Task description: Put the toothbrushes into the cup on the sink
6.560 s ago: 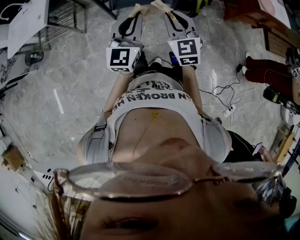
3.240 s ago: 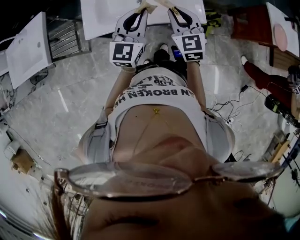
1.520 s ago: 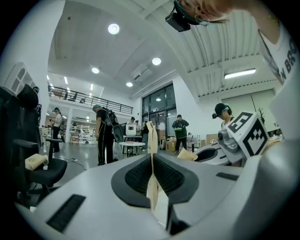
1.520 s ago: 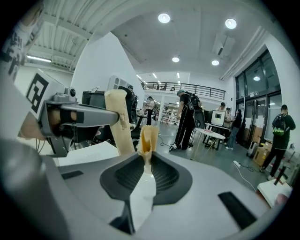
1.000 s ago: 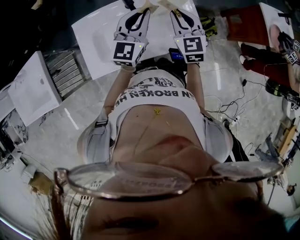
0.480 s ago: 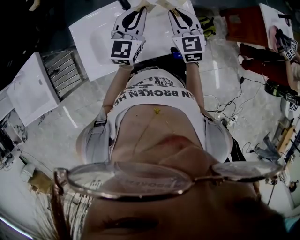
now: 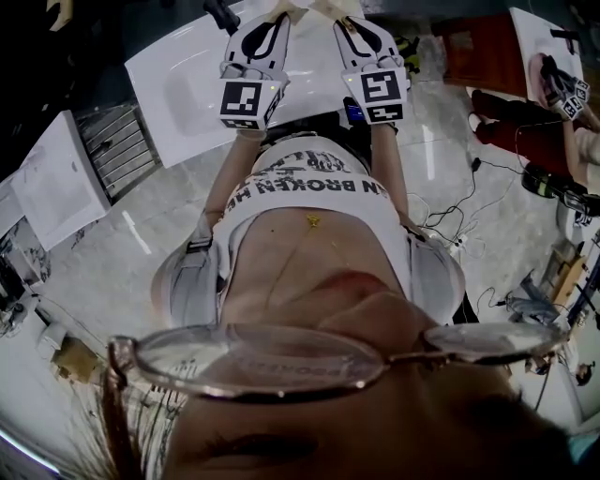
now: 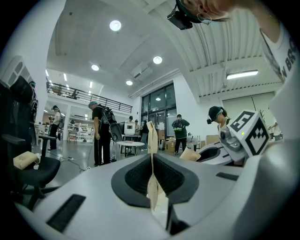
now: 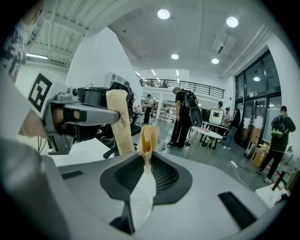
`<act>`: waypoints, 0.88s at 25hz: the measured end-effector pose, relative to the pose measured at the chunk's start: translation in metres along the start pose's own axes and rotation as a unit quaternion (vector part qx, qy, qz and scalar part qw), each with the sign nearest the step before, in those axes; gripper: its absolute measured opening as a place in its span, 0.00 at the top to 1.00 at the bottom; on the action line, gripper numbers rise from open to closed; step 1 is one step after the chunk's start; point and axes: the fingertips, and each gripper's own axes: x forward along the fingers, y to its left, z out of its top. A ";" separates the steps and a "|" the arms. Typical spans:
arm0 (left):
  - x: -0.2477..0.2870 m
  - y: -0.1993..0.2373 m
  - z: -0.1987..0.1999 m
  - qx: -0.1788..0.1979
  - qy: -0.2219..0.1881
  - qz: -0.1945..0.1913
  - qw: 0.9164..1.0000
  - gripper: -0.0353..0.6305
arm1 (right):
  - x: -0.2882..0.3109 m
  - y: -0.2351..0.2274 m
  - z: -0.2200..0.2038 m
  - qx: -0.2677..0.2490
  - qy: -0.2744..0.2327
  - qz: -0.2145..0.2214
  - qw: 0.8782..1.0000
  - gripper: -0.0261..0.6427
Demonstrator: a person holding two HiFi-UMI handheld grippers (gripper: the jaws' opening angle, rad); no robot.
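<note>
Head view puts the left gripper (image 7: 278,12) and right gripper (image 7: 325,8), both pinched narrow and empty, at the near edge of the white ceramic sink (image 7: 178,84). Neither toothbrushes nor cup show anywhere; I'd find them first, then open one gripper before reaching.

Left claw (image 7: 278,13) and right claw (image 7: 325,9) side by side, narrow gap between, over near part of white sink slab (image 7: 173,84). Slab bare left of claws. Dark fitting (image 7: 222,14) on slab just left of left claw. Farther left: metal rack (image 7: 122,150), second white slab (image 7: 56,178); bare floor strip in front. Right side: cables (image 7: 450,202) on floor, red-brown furniture (image 7: 478,52). Level ahead: open hall; office chair (image 8: 26,168) at left, round table (image 8: 130,144) and standing person (image 8: 99,133) well off.
</note>
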 end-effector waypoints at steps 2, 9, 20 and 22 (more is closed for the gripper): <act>0.006 -0.006 0.000 0.003 0.001 -0.001 1.000 0.91 | -0.002 -0.006 -0.002 0.001 -0.002 0.001 1.000 0.87; 0.017 -0.016 0.001 0.003 0.000 0.001 1.000 0.91 | -0.007 -0.019 -0.008 0.003 -0.006 0.000 1.000 0.87; 0.027 -0.022 -0.001 0.001 0.005 0.008 1.000 0.91 | -0.009 -0.047 -0.018 0.008 0.000 -0.012 1.000 0.87; 0.029 -0.023 -0.002 0.001 0.007 0.008 1.000 0.91 | -0.009 -0.054 -0.021 0.008 0.004 -0.016 1.000 0.87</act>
